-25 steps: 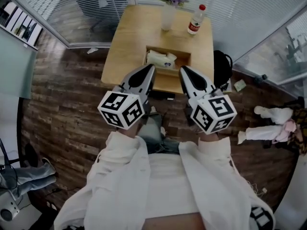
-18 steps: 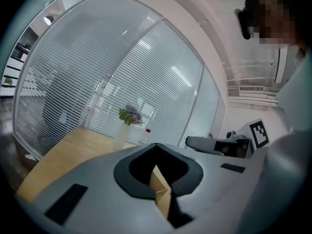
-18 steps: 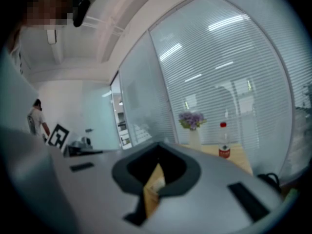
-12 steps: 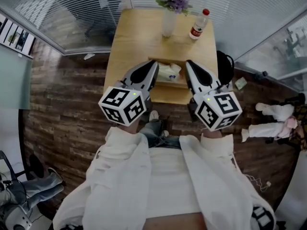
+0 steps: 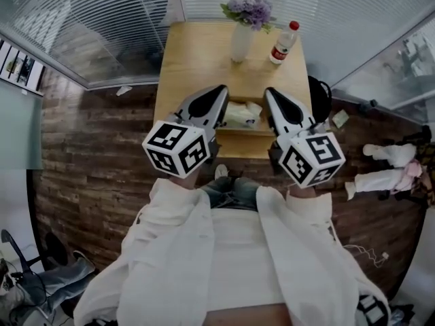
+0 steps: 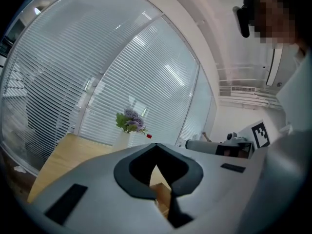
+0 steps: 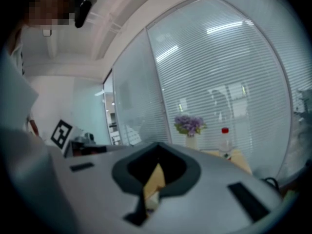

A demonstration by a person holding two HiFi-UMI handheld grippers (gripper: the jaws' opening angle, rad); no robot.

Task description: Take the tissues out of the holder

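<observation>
A wooden tissue holder (image 5: 239, 128) stands near the front edge of the wooden table (image 5: 194, 53), with white tissues (image 5: 240, 113) bunched in it. My left gripper (image 5: 221, 89) hovers over the holder's left side, jaws shut and holding nothing. My right gripper (image 5: 270, 92) is over the holder's right side, also shut and holding nothing. In the left gripper view the left gripper (image 6: 156, 148) shows only a sliver of wood through the jaw window. In the right gripper view the right gripper (image 7: 157, 147) shows wood and a bit of white below it.
A vase of purple flowers (image 5: 243, 20) and a red-capped bottle (image 5: 284, 43) stand at the table's far end. Glass walls with blinds close in behind. A black bag (image 5: 319, 97) sits right of the table, and a doll (image 5: 387, 175) lies on the floor.
The table and holder have drawn closer in view. Both grippers have advanced and now flank the tissues instead of sitting short of the table edge. Their jaws stay shut.
</observation>
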